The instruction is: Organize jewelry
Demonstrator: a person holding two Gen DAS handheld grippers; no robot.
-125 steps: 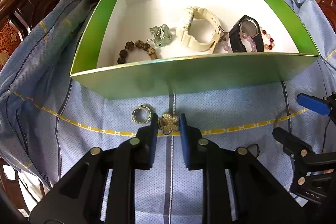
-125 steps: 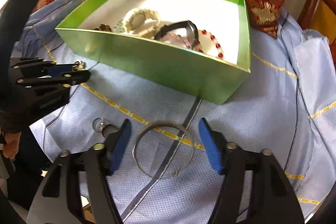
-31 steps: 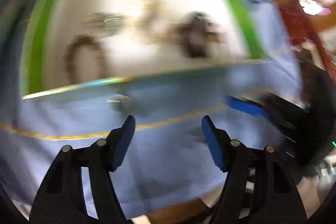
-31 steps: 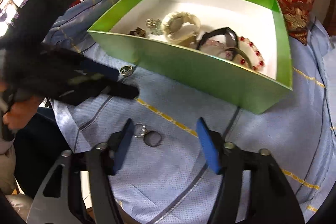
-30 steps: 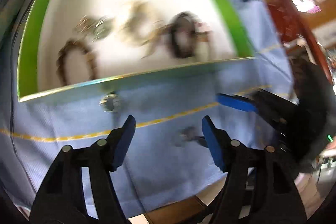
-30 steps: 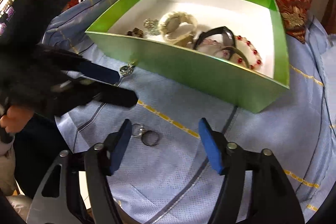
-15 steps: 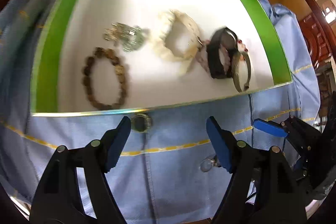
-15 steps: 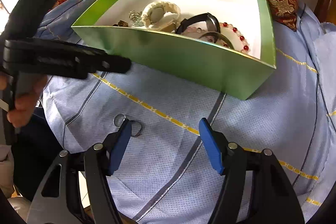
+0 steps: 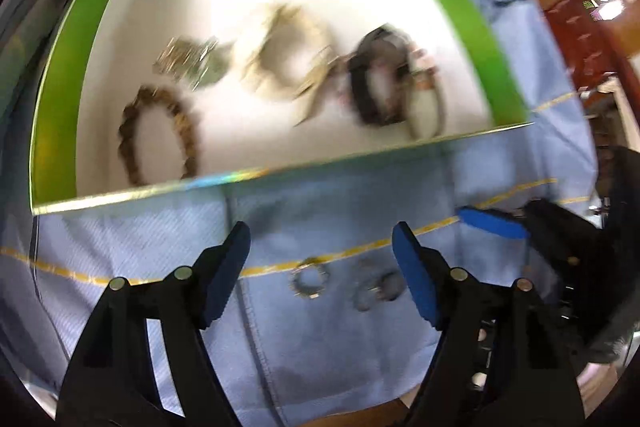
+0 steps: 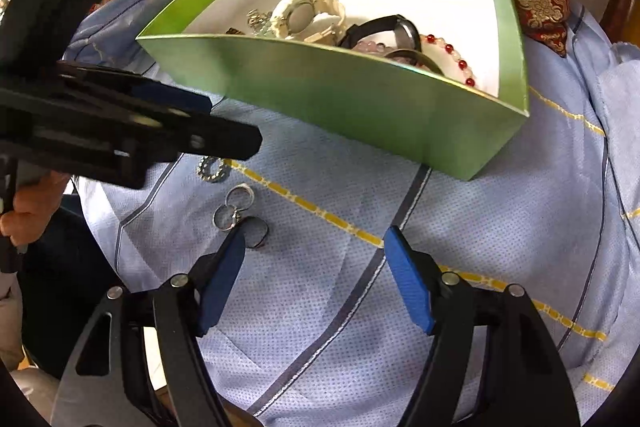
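With most pieces already in the green box (image 10: 360, 95), I hover my empty, wide-open left gripper (image 9: 320, 251) over the jeweled ring (image 9: 309, 281) just outside its near wall, my empty right gripper (image 10: 314, 247) opening nearby; next: descend and pinch.

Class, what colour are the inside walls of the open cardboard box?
Bright green, best in the right wrist view.

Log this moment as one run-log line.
left gripper: open, empty, above beaded ring | right gripper: opening, empty | plain rings: on cloth | green box: holds watches, bracelets
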